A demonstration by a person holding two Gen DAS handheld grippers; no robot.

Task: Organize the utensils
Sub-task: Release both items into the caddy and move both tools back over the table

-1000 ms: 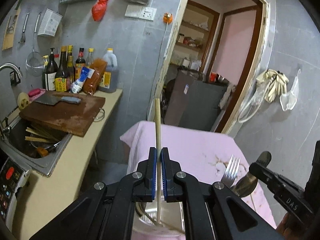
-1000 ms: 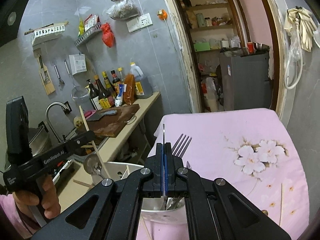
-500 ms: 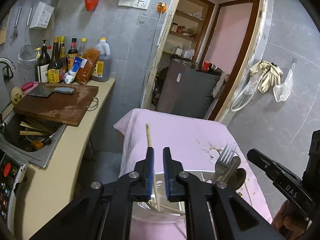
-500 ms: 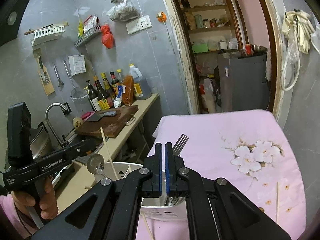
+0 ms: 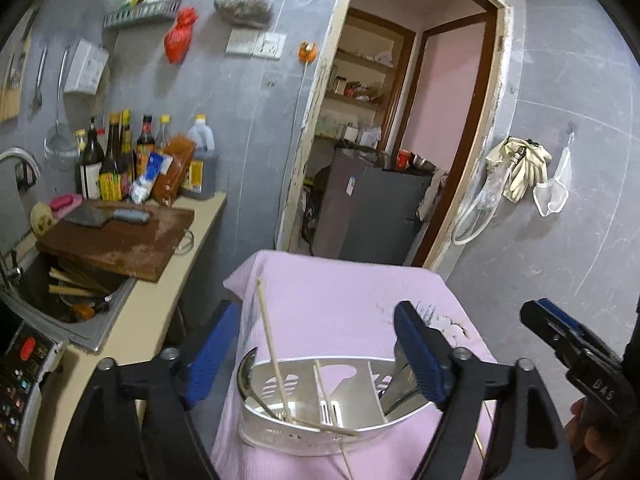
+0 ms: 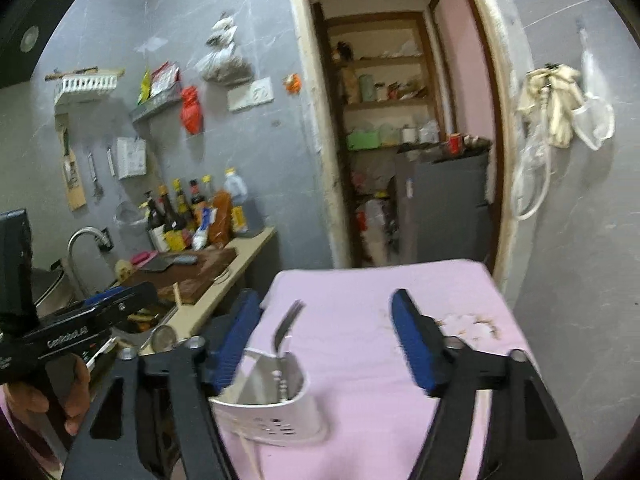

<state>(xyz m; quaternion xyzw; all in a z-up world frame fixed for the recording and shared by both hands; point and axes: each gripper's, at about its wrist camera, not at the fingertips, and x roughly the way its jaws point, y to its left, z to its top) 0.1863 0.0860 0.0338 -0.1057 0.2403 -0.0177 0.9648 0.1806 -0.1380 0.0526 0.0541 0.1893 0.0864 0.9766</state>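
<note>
A white utensil holder with compartments stands on the pink-clothed table. A wooden chopstick leans in its left compartment; another chopstick lies in the middle one. A fork stands in the right compartment, seen in the right wrist view inside the holder. My left gripper is open and empty above the holder. My right gripper is open and empty, just right of the holder; its body shows at the right of the left wrist view.
A counter on the left holds a wooden cutting board with a cleaver, sauce bottles and a sink with utensils. A doorway opens behind the table. A loose chopstick lies on the cloth before the holder.
Both grippers opened wide. The left let go of the chopstick, which now leans in the holder. The right let go of the fork, which now stands in the holder, and backed away.
</note>
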